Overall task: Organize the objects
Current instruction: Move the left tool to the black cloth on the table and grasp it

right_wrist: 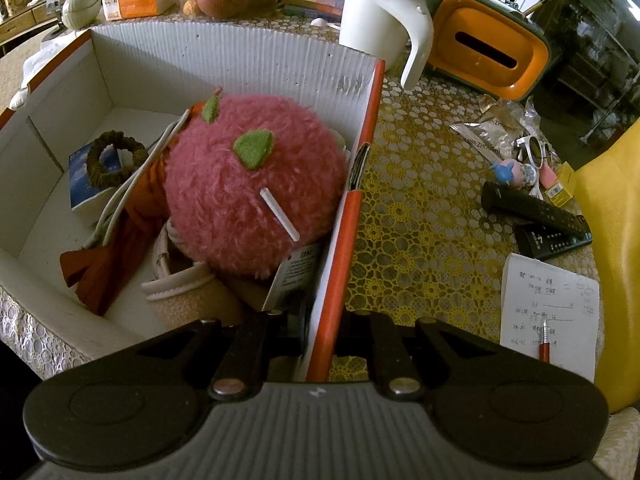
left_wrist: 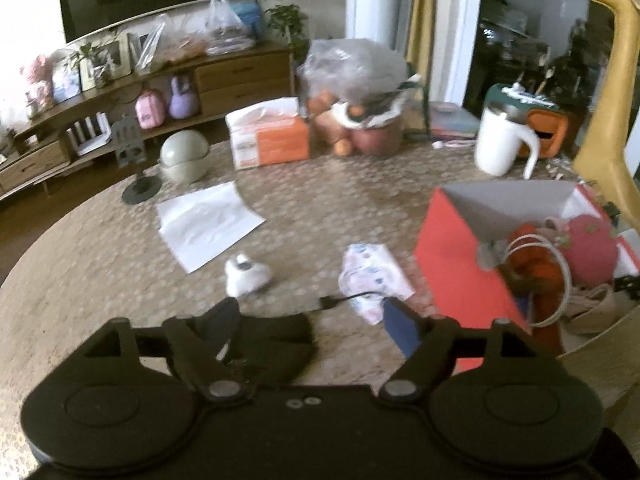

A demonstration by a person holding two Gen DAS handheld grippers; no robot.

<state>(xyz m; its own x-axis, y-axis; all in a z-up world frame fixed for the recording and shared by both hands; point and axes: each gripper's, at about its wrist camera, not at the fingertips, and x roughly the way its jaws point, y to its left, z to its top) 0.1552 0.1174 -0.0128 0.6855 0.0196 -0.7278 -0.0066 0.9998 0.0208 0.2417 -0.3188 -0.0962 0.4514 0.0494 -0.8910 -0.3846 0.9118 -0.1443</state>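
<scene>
My left gripper (left_wrist: 312, 320) gapes, empty; right gripper (right_wrist: 320, 328) clamps box wall (right_wrist: 340, 240). Tissue pack (left_wrist: 374, 280), frame center (soft, light): pinch mid-body.

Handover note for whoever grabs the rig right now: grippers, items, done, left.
Left gripper: open, empty, above a black pouch on the table.
Right gripper: shut on the side wall of the red box, steadying it.
Done, in the box: pink plush, orange cloth, hair scrunchie, white cable.
Left on the table: tissue pack, small white gadget, white sheet, black pouch, and two remotes right of the box.
</scene>
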